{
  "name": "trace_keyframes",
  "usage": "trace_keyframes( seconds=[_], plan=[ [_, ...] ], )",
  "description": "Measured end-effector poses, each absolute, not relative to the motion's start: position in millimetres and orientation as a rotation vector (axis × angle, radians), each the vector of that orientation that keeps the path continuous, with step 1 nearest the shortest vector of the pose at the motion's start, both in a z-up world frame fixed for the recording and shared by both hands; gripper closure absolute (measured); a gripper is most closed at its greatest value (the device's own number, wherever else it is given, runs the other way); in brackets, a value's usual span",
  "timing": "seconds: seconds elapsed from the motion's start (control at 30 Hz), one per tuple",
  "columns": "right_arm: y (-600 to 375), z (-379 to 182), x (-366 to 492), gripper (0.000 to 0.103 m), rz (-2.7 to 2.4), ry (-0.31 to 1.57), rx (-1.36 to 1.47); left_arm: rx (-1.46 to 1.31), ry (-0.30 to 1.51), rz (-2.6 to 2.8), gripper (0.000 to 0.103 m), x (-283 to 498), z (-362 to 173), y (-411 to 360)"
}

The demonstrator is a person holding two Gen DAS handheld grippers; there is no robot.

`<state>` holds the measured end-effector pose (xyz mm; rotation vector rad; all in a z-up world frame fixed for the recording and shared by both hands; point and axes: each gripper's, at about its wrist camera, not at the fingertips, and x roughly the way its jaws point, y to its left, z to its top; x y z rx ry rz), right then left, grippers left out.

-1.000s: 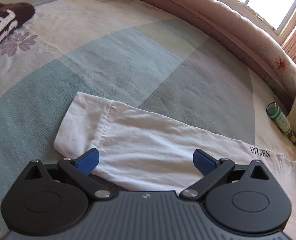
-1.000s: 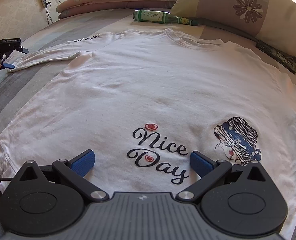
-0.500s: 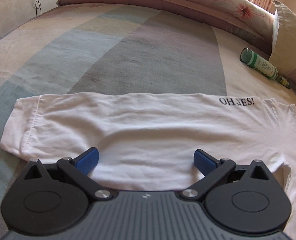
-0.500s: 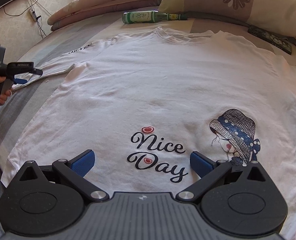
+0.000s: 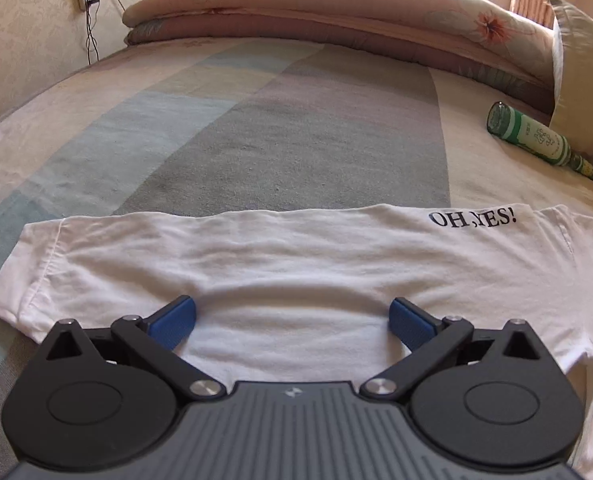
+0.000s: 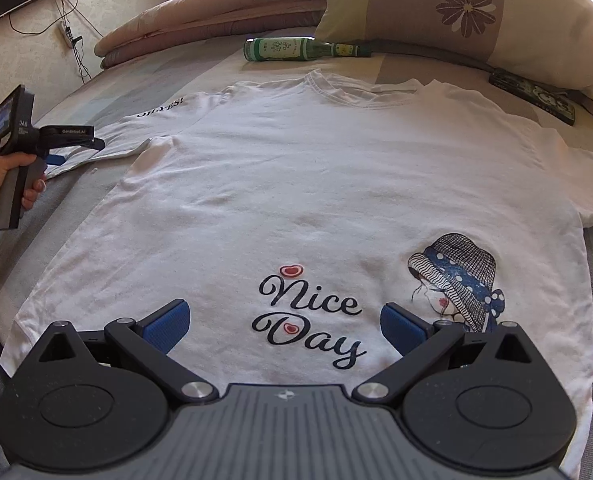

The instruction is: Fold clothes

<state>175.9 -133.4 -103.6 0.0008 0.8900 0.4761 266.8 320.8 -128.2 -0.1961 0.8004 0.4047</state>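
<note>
White T-shirt (image 6: 296,184) is spread flat on the bed (image 5: 296,128), print up. Left claw (image 5: 292,320), jaws apart, is held over the left sleeve (image 5: 236,264), whose long axis runs crosswise. Right claw (image 6: 284,324), also apart, is held above the hem.

White T-shirt (image 6: 296,184) with black script, green bottle (image 6: 292,49), blue-tipped tongs (image 6: 284,322), pastel-blocked bedspread (image 5: 256,128)

- We count one white T-shirt (image 6: 296,184), lying on one bed (image 5: 280,136).
- We see one green bottle (image 6: 292,49).
- We count two grippers: left (image 5: 292,320), right (image 6: 284,322).
- We see one pillow (image 6: 476,12) and one remote control (image 6: 532,96).
</note>
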Motion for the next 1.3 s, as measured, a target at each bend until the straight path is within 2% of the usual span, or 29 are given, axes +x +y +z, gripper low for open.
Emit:
trace_keyframes(
  seconds=[0.23, 0.37, 0.5, 0.63, 0.73, 0.97, 1.1, 1.3],
  plan=[
    [-137.8, -92.5, 170.8, 0.000, 0.550, 0.885, 0.066, -0.214, 0.885, 0.346, 0.001, 255.3, -103.1, 315.2],
    [-132.3, -90.8, 167.7, 0.000, 0.572, 0.861, 0.048, -0.266, 0.784, 0.227, 0.001, 283.5, -85.1, 305.4],
    [-130.8, -93.0, 169.9, 0.000, 0.554, 0.867, 0.032, -0.385, 0.791, 0.137, 0.001, 314.3, -95.5, 307.9],
    [-133.1, -94.1, 171.8, 0.000, 0.544, 0.870, 0.020, -0.476, 0.803, 0.191, 0.001, 305.6, -114.1, 334.5],
    [-134.9, -95.7, 172.8, 0.000, 0.546, 0.879, 0.032, -0.501, 0.750, 0.236, 0.001, 282.3, -112.4, 363.7],
    [-133.1, -99.4, 174.5, 0.000, 0.543, 0.879, 0.029, -0.510, 0.765, 0.519, 0.001, 245.4, -112.8, 439.8],
    [-132.1, -103.6, 176.5, 0.000, 0.552, 0.886, 0.046, -0.526, 0.687, 0.478, 0.001, 236.1, -93.5, 449.6],
    [-131.2, -110.3, 180.1, 0.000, 0.530, 0.903, 0.044, -0.490, 0.737, 0.585, 0.001, 244.2, -112.7, 460.4]
  ],
)
